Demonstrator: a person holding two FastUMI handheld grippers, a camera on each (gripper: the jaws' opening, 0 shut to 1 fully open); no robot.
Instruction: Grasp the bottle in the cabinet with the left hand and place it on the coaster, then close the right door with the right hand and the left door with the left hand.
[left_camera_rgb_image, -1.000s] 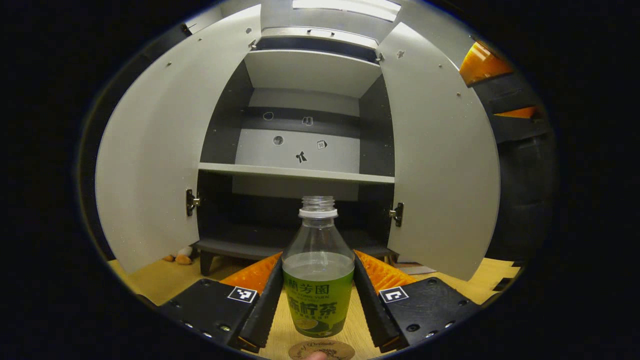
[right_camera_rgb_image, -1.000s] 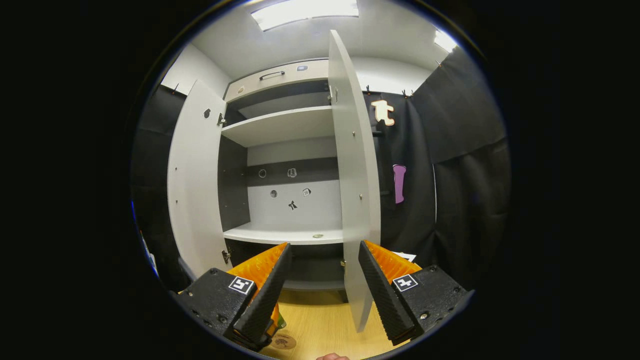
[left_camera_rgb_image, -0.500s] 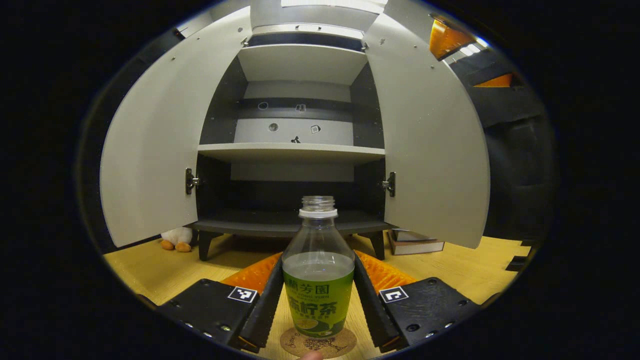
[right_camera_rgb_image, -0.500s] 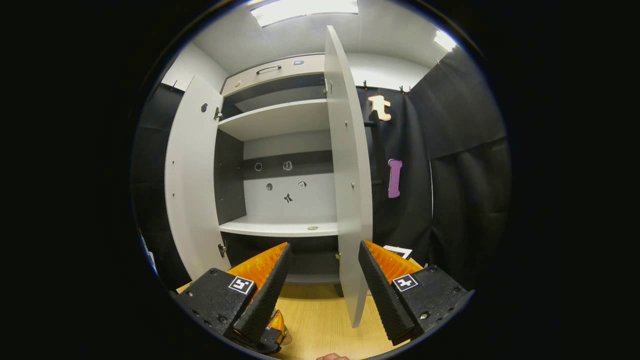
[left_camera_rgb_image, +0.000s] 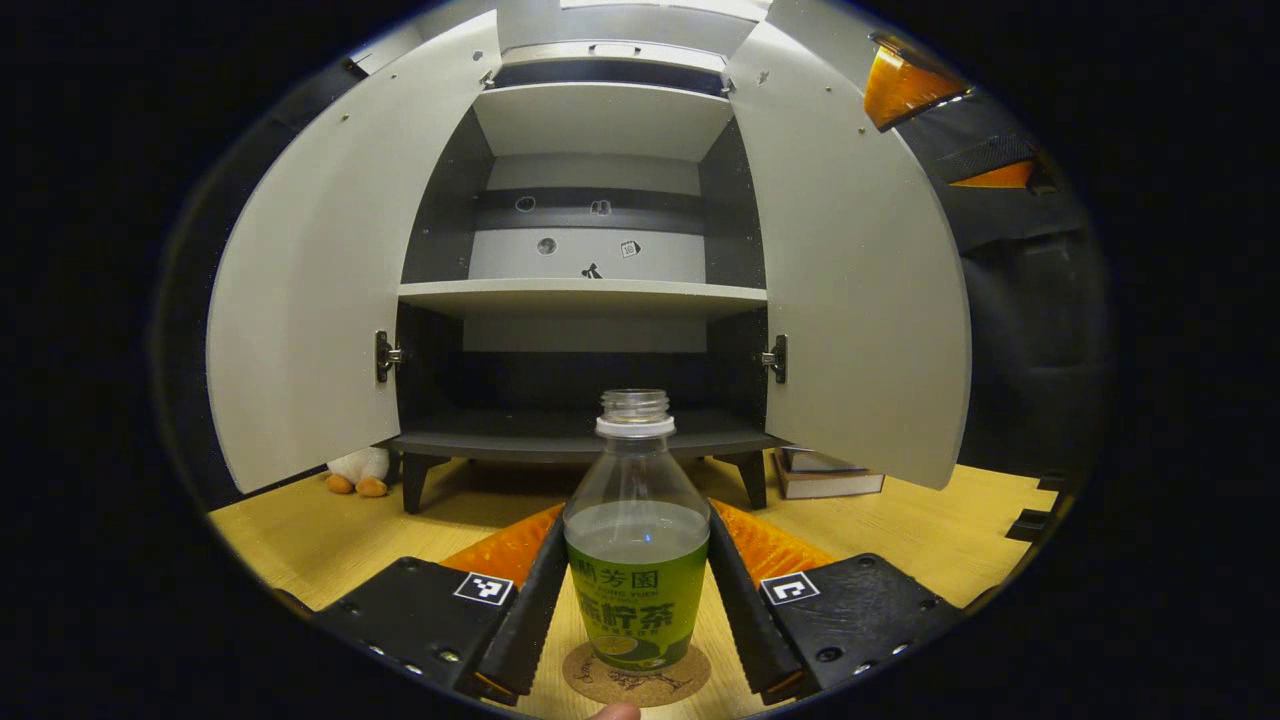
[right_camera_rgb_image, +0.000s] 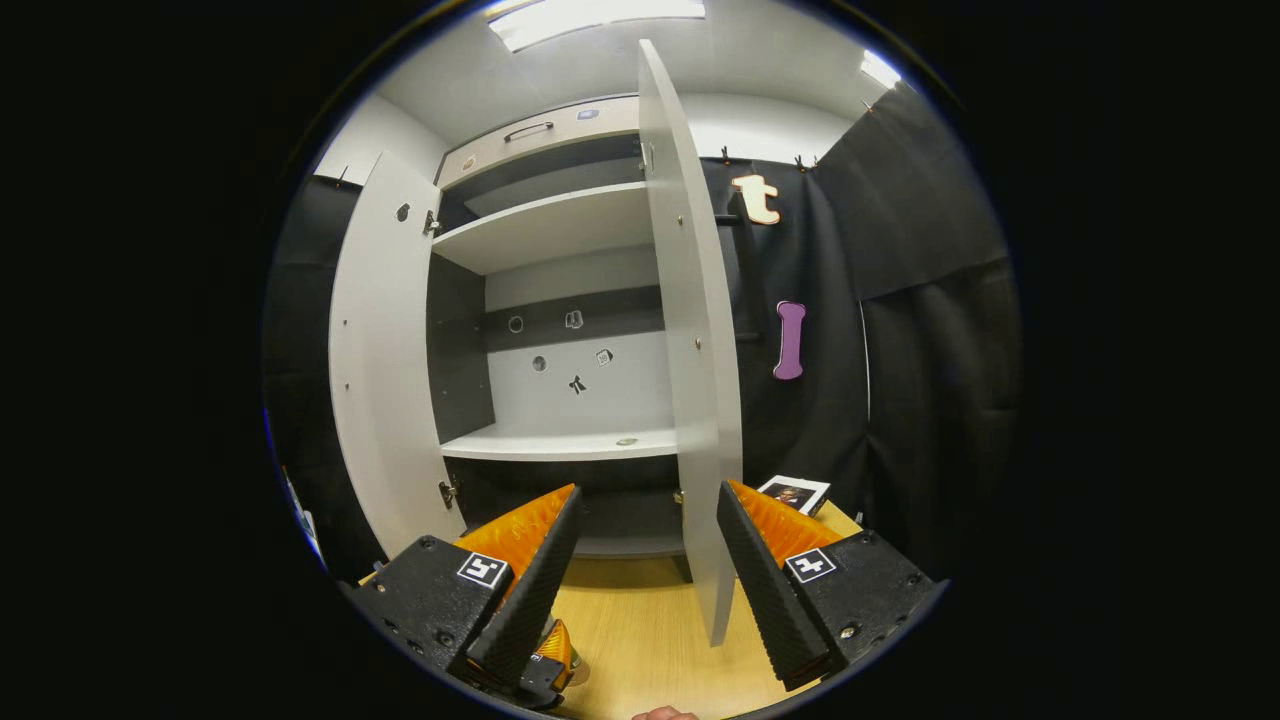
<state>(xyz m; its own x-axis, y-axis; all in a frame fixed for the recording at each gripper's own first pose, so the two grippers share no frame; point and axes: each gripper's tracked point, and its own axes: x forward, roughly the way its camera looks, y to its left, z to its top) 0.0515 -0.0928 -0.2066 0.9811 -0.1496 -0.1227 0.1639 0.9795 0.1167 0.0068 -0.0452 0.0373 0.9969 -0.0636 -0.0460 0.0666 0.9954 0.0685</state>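
Note:
A clear bottle (left_camera_rgb_image: 636, 540) with a green label and no cap stands upright between the fingers of my left gripper (left_camera_rgb_image: 636, 600), which is shut on its sides. Its base is on, or just above, a round cork coaster (left_camera_rgb_image: 636, 677) on the wooden table. Behind it the grey cabinet (left_camera_rgb_image: 585, 295) has both its left door (left_camera_rgb_image: 300, 300) and right door (left_camera_rgb_image: 860, 300) swung wide. In the right gripper view, my right gripper (right_camera_rgb_image: 645, 570) is open and holds nothing. The right door's (right_camera_rgb_image: 690, 350) free edge runs up just beyond the gap between its fingers, apart from them.
A plush toy (left_camera_rgb_image: 355, 470) lies by the cabinet's left leg, and stacked books (left_camera_rgb_image: 825, 475) lie under the right door. A card with a picture (right_camera_rgb_image: 795, 493) lies on the table right of the door. The cabinet shelf (right_camera_rgb_image: 560, 442) is nearly bare.
My left gripper has lowered the bottle towards the coaster, which now shows whole under its base. My right gripper has shifted slightly in front of the right door's edge.

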